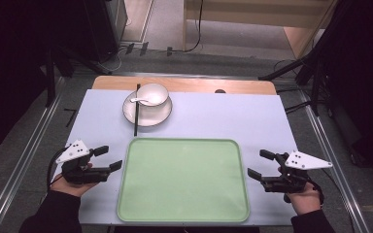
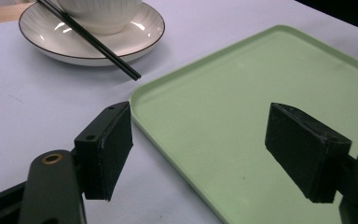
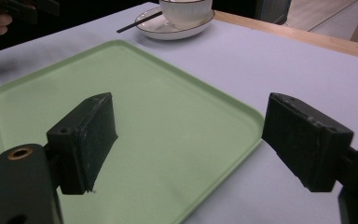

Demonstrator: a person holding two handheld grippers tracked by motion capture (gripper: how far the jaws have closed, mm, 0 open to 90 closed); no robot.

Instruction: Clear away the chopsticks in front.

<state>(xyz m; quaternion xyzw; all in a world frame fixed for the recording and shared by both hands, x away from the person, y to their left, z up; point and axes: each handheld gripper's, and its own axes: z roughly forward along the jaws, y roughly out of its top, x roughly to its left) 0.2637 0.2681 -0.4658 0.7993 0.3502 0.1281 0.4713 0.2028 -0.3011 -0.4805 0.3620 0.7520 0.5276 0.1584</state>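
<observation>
An empty light-green tray (image 1: 183, 213) lies at the table's near middle. Behind it a white bowl (image 1: 152, 94) with a white spoon (image 1: 144, 101) in it stands on a dark-rimmed white plate (image 1: 156, 115). Black chopsticks (image 1: 136, 114) rest across the plate's left side. My left gripper (image 1: 108, 158) hovers open just left of the tray, with nothing between its jaws. My right gripper (image 1: 260, 163) hovers open just right of the tray, also holding nothing. The left gripper view has the tray's corner (image 2: 142, 95), the plate (image 2: 51, 42) and the chopsticks (image 2: 98, 44) ahead. The right gripper view looks over the tray (image 3: 135, 60) toward the bowl (image 3: 185, 10).
A pale lavender cloth (image 1: 223, 119) covers the table, with a strip of bare wood (image 1: 199, 85) at the far edge. Dark stands and cables sit on the floor around the table. A person's hand (image 1: 68, 187) holds each gripper near the front edge.
</observation>
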